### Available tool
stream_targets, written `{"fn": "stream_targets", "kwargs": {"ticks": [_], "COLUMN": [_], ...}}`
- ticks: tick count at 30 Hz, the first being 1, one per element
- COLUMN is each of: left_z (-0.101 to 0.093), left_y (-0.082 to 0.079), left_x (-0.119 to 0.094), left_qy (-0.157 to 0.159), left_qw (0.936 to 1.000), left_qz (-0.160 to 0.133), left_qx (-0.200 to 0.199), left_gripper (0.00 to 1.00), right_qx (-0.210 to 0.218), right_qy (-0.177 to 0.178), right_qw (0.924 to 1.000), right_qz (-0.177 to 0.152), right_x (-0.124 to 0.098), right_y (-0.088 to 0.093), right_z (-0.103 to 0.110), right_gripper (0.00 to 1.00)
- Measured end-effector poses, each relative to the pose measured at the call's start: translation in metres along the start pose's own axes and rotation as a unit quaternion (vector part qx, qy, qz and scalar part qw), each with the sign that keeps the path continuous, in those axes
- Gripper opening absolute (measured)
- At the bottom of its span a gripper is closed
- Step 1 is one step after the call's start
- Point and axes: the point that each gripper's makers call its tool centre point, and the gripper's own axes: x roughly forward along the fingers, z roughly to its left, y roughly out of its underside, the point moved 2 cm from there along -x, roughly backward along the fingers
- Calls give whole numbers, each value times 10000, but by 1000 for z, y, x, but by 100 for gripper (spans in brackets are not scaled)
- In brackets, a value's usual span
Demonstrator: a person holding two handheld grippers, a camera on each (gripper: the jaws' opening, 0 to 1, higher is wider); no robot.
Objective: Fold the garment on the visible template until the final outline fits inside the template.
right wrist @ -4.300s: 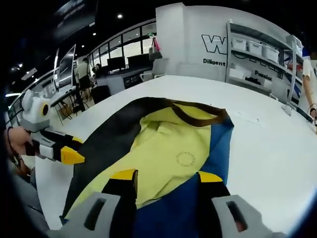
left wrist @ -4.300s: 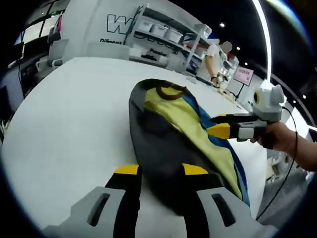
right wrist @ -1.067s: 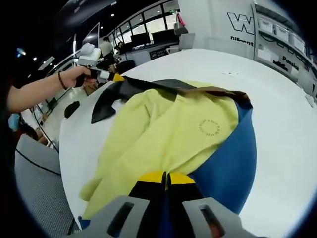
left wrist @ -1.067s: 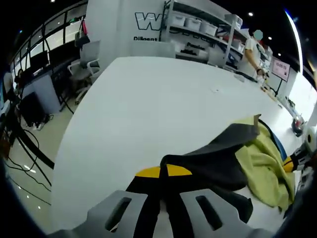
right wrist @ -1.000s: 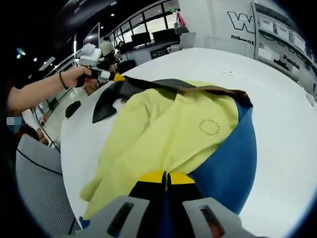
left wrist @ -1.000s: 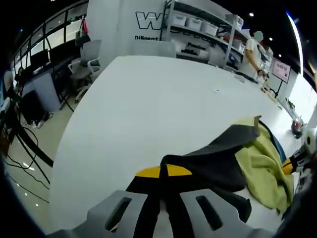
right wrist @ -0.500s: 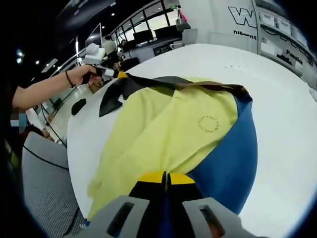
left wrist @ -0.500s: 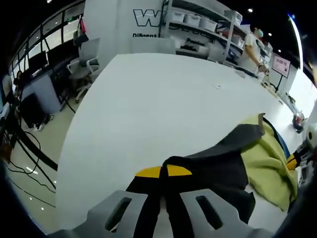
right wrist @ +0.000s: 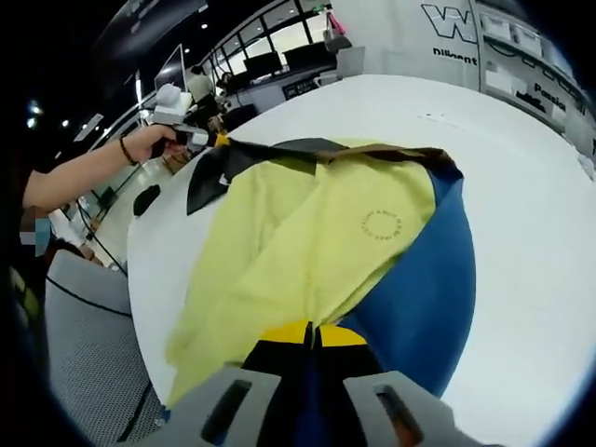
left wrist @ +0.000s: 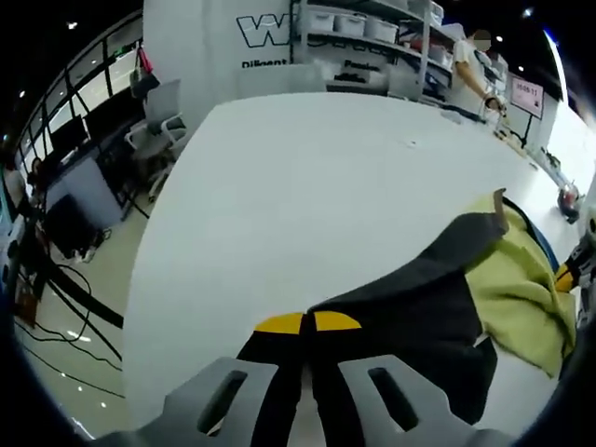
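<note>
Garment (right wrist: 317, 242) tauter — logo (right wrist: 380, 223) rightward

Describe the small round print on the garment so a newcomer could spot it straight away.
Start at the big white table and the shirt spread across it. On the shirt's yellow middle panel, near the blue panel, sits a small ring-shaped logo. It is the only marking on the plain yellow cloth.

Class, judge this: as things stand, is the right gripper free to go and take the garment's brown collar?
Probably not: the right gripper is shut on the garment's blue part. The brown collar lies uncovered at the far end, so it must let go first.
</note>
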Motion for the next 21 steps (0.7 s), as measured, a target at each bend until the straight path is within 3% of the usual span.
{"fn": "stream_targets", "kwargs": {"ticks": [1, 3, 4, 5, 6, 8, 12, 17, 18, 21], "left_z": [-1, -4, -6, -5, -5, -6, -22, -41, -53, -61], "left_y": [-1, -4, -5, -7, -11, -14, -17, -20, -23, -26], "left_x": [-1, -5, -6, -7, -8, -14, -17, -17, -15, -13], "left_qy": [2, 38, 57, 40, 42, -1, 328, 576, 743, 851], "left_qw": [10000, 9996, 9995, 9992, 9985, 9981, 9971, 9949, 9918, 9896], "left_qz": [-29, -113, -127, -166, -271, -339, -482, -625, -692, -736], "left_qx": [55, 243, 277, 364, 475, 518, 482, 546, 772, 895], "left_gripper": [0, 5, 13, 27, 32, 29, 28, 27, 26, 26], "right_qx": [-31, -417, -616, -510, -338, -259, 9, -211, -209, -285], "right_qy": [44, 343, 471, 511, 576, 681, 916, 1182, 1208, 1287], "right_qw": [10000, 9977, 9952, 9957, 9960, 9946, 9896, 9864, 9860, 9851], "right_qz": [-35, -410, -594, -577, -586, -743, -1112, -1125, -1132, -1106], "right_x": [-1, -3, -7, -8, -10, -12, -17, -16, -16, -15], "right_y": [-1, -13, -19, -19, -21, -28, -43, -60, -64, -68], "right_z": [-1, -12, -15, -17, -20, -26, -39, -59, -62, -68], "right_gripper": [1, 14, 23, 26, 26, 25, 29, 29, 30, 29]}}
